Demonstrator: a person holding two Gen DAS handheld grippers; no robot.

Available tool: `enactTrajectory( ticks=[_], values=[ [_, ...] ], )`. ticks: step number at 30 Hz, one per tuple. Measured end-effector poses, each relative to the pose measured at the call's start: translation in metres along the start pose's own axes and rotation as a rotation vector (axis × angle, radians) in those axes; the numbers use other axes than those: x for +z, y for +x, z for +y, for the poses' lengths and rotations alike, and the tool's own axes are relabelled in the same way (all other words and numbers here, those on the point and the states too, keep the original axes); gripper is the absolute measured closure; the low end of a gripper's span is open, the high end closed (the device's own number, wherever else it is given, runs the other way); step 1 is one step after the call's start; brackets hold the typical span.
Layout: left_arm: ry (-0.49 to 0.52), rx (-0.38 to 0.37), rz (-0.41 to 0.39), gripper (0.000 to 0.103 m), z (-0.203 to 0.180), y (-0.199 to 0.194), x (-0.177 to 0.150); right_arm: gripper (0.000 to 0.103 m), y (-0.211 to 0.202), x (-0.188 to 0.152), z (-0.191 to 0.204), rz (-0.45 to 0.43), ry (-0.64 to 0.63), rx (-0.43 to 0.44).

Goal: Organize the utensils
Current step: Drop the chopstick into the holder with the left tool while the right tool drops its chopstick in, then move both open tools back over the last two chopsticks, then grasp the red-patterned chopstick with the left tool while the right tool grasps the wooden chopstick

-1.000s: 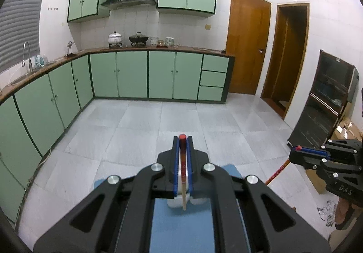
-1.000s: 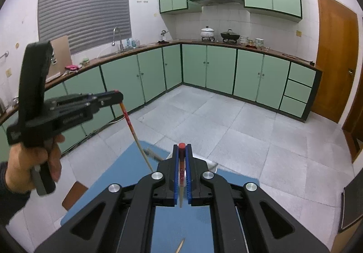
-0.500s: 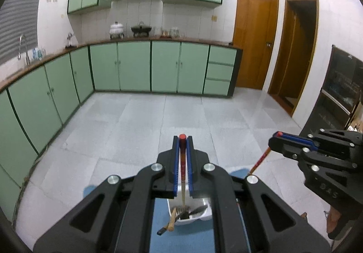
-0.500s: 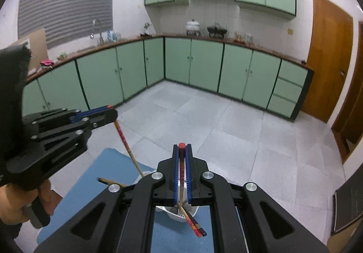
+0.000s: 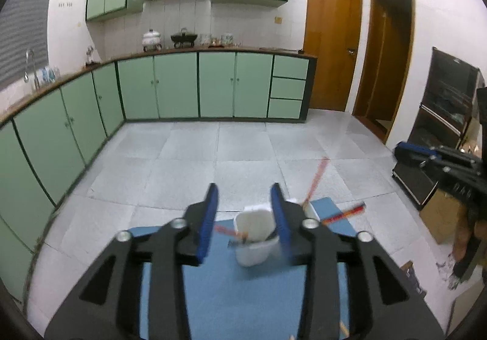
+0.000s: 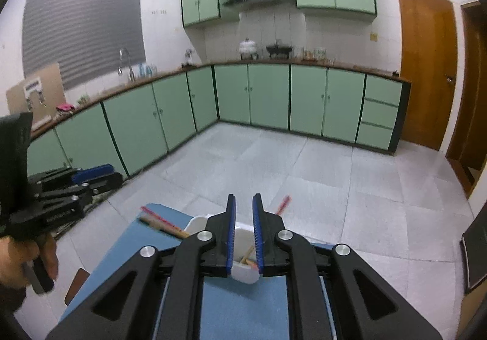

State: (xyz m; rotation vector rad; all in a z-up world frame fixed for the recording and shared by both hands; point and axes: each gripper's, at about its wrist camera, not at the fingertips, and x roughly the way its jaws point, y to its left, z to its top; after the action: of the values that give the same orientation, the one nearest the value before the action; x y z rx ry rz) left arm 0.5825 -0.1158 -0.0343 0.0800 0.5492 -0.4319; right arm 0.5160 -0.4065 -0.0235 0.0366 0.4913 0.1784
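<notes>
Room: a kitchen with pale green base cabinets (image 5: 194, 87) along two walls, matching wall cabinets above, a grey tiled floor (image 5: 243, 151) and a brown wooden door (image 5: 331, 50) on the right.
Table: a blue-topped table (image 6: 243, 309) fills the bottom of both wrist views, its far edge meeting the floor.
Left gripper: the left gripper (image 5: 245, 215) hangs over the table with its blue-padded fingers (image 5: 208, 218) spread wide and nothing between them; in the right wrist view it shows at the left edge, held in a bare hand (image 6: 27, 257).
Right gripper: the right gripper (image 6: 244, 227) sits directly above the holder, its blue pads a narrow gap apart and gripping nothing; from the left wrist view it appears at the far right, well away from the holder.
Utensil holder: a white utensil holder (image 5: 255, 236) stands upright on the table near its far edge, seen between each gripper's fingers.
Chopsticks: red-tipped chopsticks (image 5: 316, 181) rest inside the holder, slanting out over its rim in different directions; motion blur smears them, so their count is unclear.
Loose sticks: more wooden and red sticks (image 6: 161, 221) poke out on the holder's left in the right wrist view; whether they sit in it or lie on the table is unclear.
</notes>
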Motion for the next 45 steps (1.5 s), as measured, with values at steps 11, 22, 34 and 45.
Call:
enactTrajectory(
  ticks=[11,22,34,45],
  values=[
    [-0.058,0.013,0.036,0.038,-0.051,-0.14,-0.213,0.078,-0.137,-0.26,0.059,0.07,0.077,-0.077],
    [-0.107,0.01,0.227,0.035,-0.107,-0.128,-0.361,0.078,-0.147,-0.371,0.08,0.183,0.205,-0.096],
    [-0.028,0.056,0.27,0.036,-0.116,-0.09,-0.392,0.078,-0.119,-0.378,0.081,0.199,0.174,-0.07],
    [-0.065,0.126,0.222,0.083,-0.115,-0.081,-0.381,0.078,-0.107,-0.383,0.086,0.205,0.15,-0.077]
  ],
)
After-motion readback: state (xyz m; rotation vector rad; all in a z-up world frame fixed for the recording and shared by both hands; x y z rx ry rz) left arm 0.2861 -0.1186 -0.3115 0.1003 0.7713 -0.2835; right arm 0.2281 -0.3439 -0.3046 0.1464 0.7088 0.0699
